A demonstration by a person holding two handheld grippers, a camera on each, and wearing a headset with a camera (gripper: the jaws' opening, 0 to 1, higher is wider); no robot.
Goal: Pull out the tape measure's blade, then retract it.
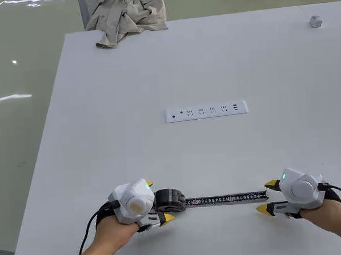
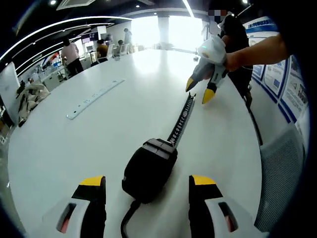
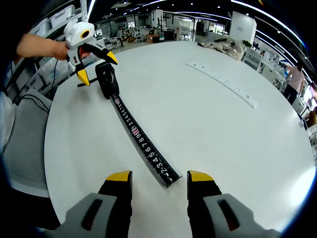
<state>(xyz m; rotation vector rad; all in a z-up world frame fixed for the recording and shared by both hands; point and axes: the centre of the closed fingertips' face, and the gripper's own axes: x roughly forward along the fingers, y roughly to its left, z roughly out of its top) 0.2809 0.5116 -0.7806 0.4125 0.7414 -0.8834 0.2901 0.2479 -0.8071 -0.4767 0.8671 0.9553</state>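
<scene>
A black tape measure case [image 1: 169, 200] lies on the white table [image 1: 156, 77] near its front edge. Its black blade [image 1: 226, 199] is drawn out to the right and lies flat. My left gripper [image 1: 158, 201] stands open around the case [image 2: 148, 168], with a gap on each side. My right gripper [image 1: 267, 196] is open at the blade's far end; the blade tip [image 3: 168, 179] rests on the table between its yellow fingertips [image 3: 119, 177], untouched. The blade [image 3: 136, 131] runs back to the case [image 3: 106, 79] and the left gripper [image 3: 96, 67].
A white power strip [image 1: 206, 111] lies mid-table beyond the tape. A crumpled beige cloth [image 1: 127, 15] sits at the far edge, and a small grey object [image 1: 316, 21] at the far right. The table's left edge [image 1: 45, 140] drops to the floor.
</scene>
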